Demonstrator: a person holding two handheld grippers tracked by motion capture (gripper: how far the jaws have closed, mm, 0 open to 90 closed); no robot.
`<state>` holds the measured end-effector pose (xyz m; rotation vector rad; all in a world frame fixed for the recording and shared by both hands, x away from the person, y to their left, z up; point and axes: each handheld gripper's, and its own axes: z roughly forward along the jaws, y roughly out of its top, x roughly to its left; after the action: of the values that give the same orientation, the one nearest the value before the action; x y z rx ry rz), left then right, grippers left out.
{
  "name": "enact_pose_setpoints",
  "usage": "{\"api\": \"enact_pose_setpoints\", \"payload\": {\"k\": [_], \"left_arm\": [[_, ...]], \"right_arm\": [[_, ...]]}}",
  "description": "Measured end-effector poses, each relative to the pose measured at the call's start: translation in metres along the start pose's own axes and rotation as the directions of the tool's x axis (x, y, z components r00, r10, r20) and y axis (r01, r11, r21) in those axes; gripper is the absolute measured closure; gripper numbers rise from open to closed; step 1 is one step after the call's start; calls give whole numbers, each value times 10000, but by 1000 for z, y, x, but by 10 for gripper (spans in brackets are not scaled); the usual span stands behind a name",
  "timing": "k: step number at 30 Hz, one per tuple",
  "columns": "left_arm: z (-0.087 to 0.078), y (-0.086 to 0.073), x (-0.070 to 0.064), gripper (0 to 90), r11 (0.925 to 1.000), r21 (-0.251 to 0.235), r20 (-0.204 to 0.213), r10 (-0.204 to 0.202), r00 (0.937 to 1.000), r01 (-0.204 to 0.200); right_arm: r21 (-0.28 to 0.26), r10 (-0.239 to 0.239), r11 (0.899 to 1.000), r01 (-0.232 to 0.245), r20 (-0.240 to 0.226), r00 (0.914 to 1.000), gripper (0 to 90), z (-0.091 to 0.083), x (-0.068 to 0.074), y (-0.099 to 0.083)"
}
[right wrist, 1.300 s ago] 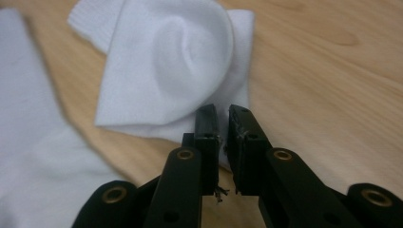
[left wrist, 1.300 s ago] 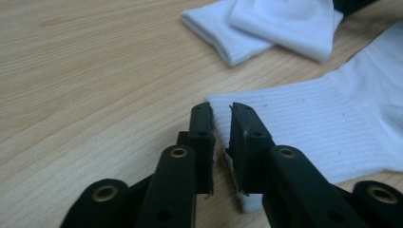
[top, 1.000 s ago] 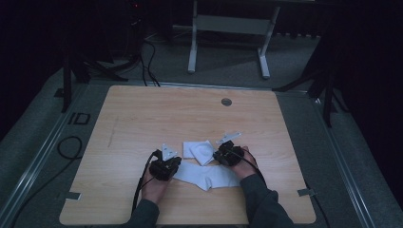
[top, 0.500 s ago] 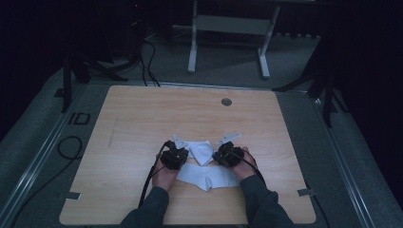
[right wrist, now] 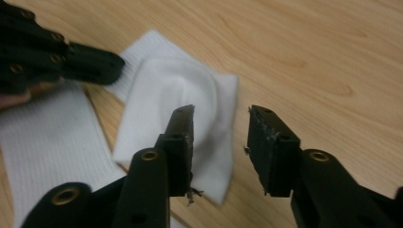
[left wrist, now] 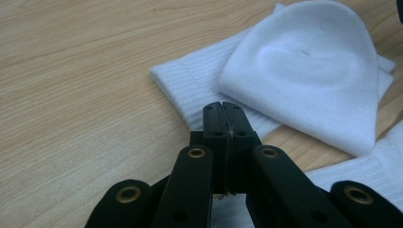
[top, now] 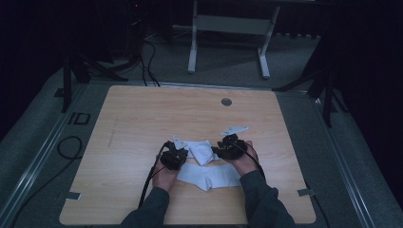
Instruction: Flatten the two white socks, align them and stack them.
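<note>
So compared to a second ago, the left gripper point(top: 174, 156) has slid in toward the middle: it was sitting off to the left of the socks with its grey plate pointing away, and now it's right up against the left edge of the folded sock point(top: 199, 150). Half a second ago it was already close, so the last bit is only a small nudge. The right gripper point(top: 230, 148) has barely moved at all and sits at the right side of that same sock.

In the left gripper view the fingers point(left wrist: 214, 124) are pressed fully together with nothing visibly between them, the tips just over the ribbed cuff edge of the folded sock point(left wrist: 304, 80). Can't tell if they actually touch the fabric.

In the right gripper view the fingers point(right wrist: 183, 137) are spread apart, hanging over the right part of the folded sock point(right wrist: 176, 128), not pinching anything.

The second sock point(top: 209, 175) lies flat on the worktop point(top: 142, 118), closer to the person, between the two hands, looking unchanged. Both socks are white, near the front middle of the worktop.
</note>
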<state>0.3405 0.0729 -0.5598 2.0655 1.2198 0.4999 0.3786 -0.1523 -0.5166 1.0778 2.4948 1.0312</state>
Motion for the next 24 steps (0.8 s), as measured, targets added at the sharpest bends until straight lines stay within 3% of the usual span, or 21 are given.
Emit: {"api": "enact_pose_setpoints", "payload": {"k": [3,9,12,15,24], "left_arm": [[0,0,0,894,10000,-40,-26,32,10000,-32],[0,0,-1,895,10000,-67,-54,52,10000,-52],[0,-1,-1,894,10000,-71,-47,37,10000,-37],[0,-1,0,895,10000,-72,-31,32,10000,-32],[0,-1,0,895,9999,-109,12,-37,10000,37]], "right_arm": [[116,-151,9998,151,0,9999,563,7,4,7],[561,-43,9984,39,70,10000,582,22,2,12],[706,-79,9975,80,-27,10000,772,26,3,13],[503,-220,9985,219,5,9998,884,22,6,12],[-102,-349,9993,353,305,9989,891,0,5,15]]}}
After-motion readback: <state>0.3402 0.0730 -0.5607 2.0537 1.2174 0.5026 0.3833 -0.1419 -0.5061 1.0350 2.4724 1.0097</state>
